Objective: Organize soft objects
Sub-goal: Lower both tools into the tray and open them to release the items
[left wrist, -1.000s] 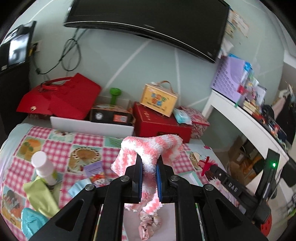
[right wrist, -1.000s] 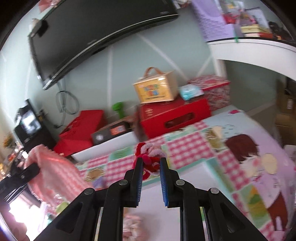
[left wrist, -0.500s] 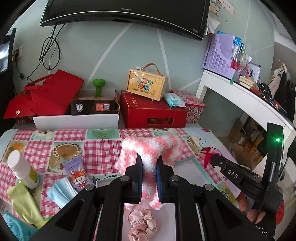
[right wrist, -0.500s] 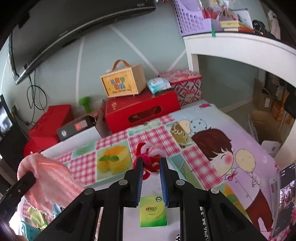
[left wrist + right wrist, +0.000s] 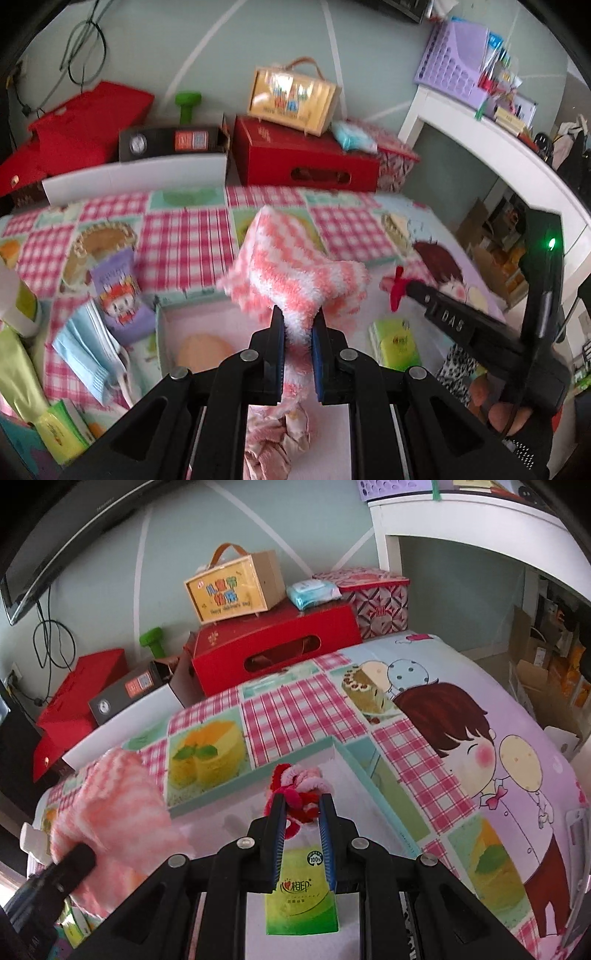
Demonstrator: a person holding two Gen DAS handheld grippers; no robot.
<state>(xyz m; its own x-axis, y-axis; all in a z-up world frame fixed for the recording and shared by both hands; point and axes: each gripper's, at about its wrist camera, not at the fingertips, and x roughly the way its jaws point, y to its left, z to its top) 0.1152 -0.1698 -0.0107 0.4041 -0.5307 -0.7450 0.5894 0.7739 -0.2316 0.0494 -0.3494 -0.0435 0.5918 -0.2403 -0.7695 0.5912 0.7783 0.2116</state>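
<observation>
My left gripper (image 5: 298, 321) is shut on a fluffy pink-and-white striped cloth (image 5: 295, 269) and holds it over a shallow teal-rimmed box (image 5: 159, 332) with a pale pink floor. A round peach pad (image 5: 203, 350) and a crumpled pink scrunchie (image 5: 277, 439) lie in the box. My right gripper (image 5: 303, 806) is shut on a red-and-pink fuzzy hair tie (image 5: 299, 794), held above the box (image 5: 354, 771). A green tissue pack (image 5: 301, 901) lies below it. The cloth also shows in the right wrist view (image 5: 118, 812).
The bed has a checked cartoon cover (image 5: 461, 738). A blue mask pack (image 5: 88, 347), a purple sachet (image 5: 118, 295) and green packets (image 5: 22, 376) lie at the left. Red boxes (image 5: 303, 158) and a yellow case (image 5: 291, 96) stand behind. A white desk (image 5: 498, 155) is at right.
Both grippers have dropped lower and tilted down toward the box. The left still holds the cloth, the right still holds the hair tie, now above the box and the tissue pack.
</observation>
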